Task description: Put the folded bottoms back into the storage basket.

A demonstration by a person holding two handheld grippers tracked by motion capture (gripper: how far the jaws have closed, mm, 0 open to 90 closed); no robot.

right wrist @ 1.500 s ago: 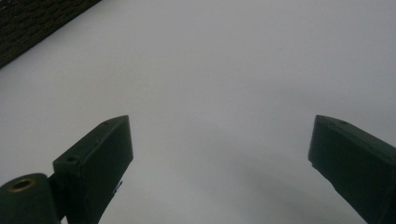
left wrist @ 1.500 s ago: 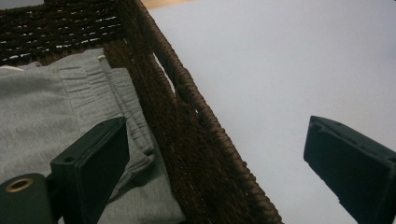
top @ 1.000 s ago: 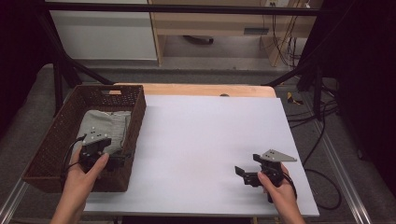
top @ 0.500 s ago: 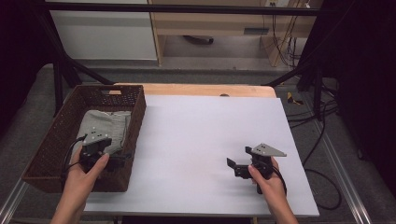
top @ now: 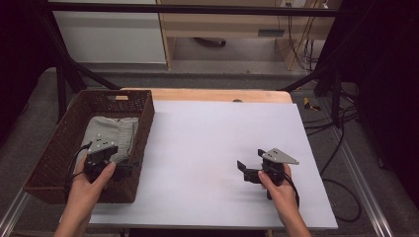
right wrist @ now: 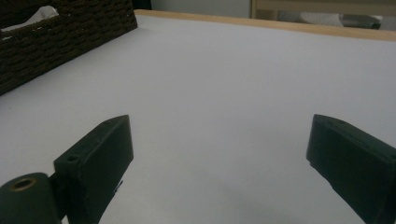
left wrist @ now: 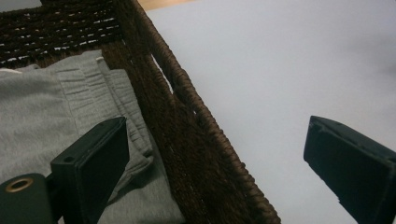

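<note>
- Two handheld grippers are in play at a white table (top: pixel 217 148), and I am steering both from afar.
- My left gripper (top: pixel 129 168) hovers at the near right corner of a dark wicker basket (top: pixel 57 148), which sits on the table's left side.
- Inside the basket lies a folded grey garment (top: pixel 106 134), with a gathered, ribbed band along its right edge.
- In the left gripper view, the jaws stand wide apart and hold nothing; one jaw hangs over the garment (left wrist: pixel 42 116), the other over bare table outside the basket wall (left wrist: pixel 187 126), so the gripper straddles the rim.
- The garment lies to the left of and just beyond this gripper, its long axis running away from me along the basket's length.
- My right gripper (top: pixel 244 169) is well apart, low over the table's right half, pointing left toward the basket.
- In the right gripper view its jaws are also spread wide and empty, with the basket (right wrist: pixel 56 37) far off at upper left.
- I judge the left gripper far nearer the garment; it would need to shift inward, clear of the rim, before closing on the cloth.
</note>
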